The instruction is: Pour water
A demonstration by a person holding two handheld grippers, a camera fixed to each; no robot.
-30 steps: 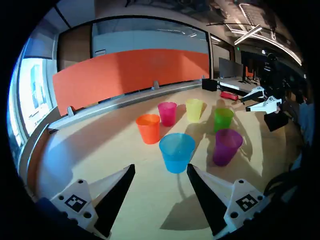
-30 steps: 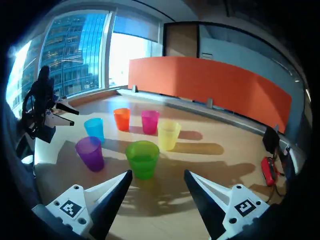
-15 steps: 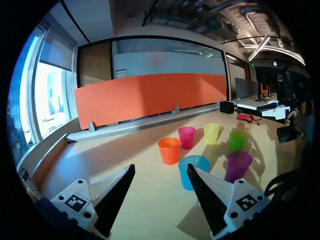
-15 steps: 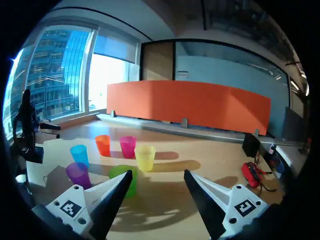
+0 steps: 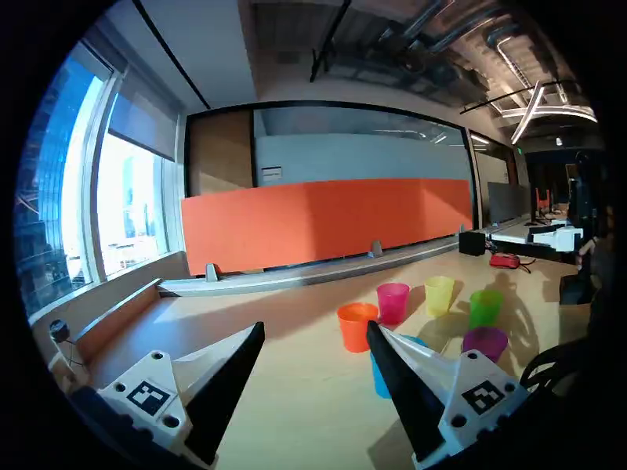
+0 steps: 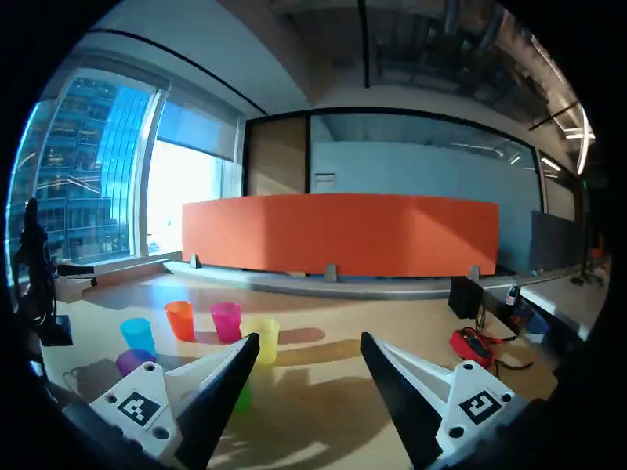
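While the left gripper [image 5: 313, 325] and right gripper [image 6: 308, 337] both hang open and empty above the table [image 5: 302, 403], the upright cups [image 5: 392, 303] stand low ahead, the blue cup [image 5: 378, 376] closest, just behind the left gripper's right finger.

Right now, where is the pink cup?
In the left gripper view the pink cup stands right of centre, between the orange cup and the yellow cup.
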